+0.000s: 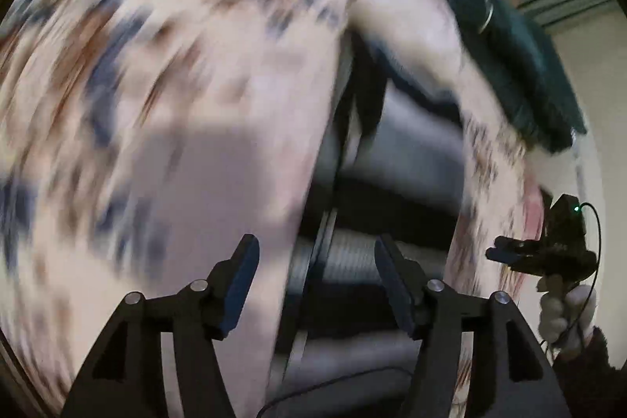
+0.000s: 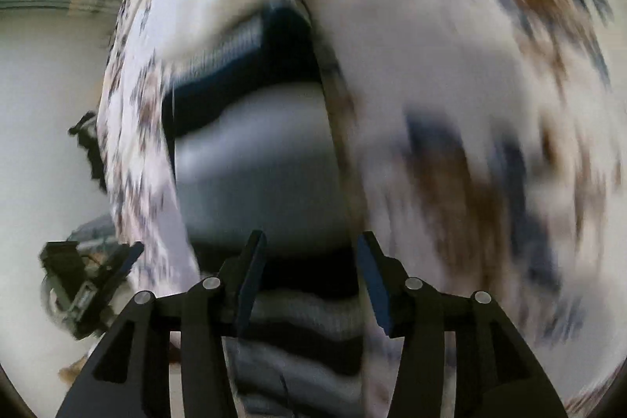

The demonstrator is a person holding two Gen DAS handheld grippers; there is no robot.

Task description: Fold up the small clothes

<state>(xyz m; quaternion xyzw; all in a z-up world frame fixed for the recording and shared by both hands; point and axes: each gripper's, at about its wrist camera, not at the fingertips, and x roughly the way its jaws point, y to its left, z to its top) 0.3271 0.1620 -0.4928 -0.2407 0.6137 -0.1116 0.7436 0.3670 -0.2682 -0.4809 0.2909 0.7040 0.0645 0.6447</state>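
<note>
Jaws of left gripper (image 1: 316, 263) and right gripper (image 2: 309, 261) gape, empty; blurred patterned garment (image 1: 176, 85) beyond both.

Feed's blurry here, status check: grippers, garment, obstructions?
Left gripper open, empty. Right gripper open, empty. Patterned cloth fills both views, blurred; folds unreadable. Striped fabric ahead of both.

Soft, even indoor light, but heavy motion blur smears the patterned cloth (image 1: 164, 73) amid fisheye-bent, dark-vignetted edges.
</note>
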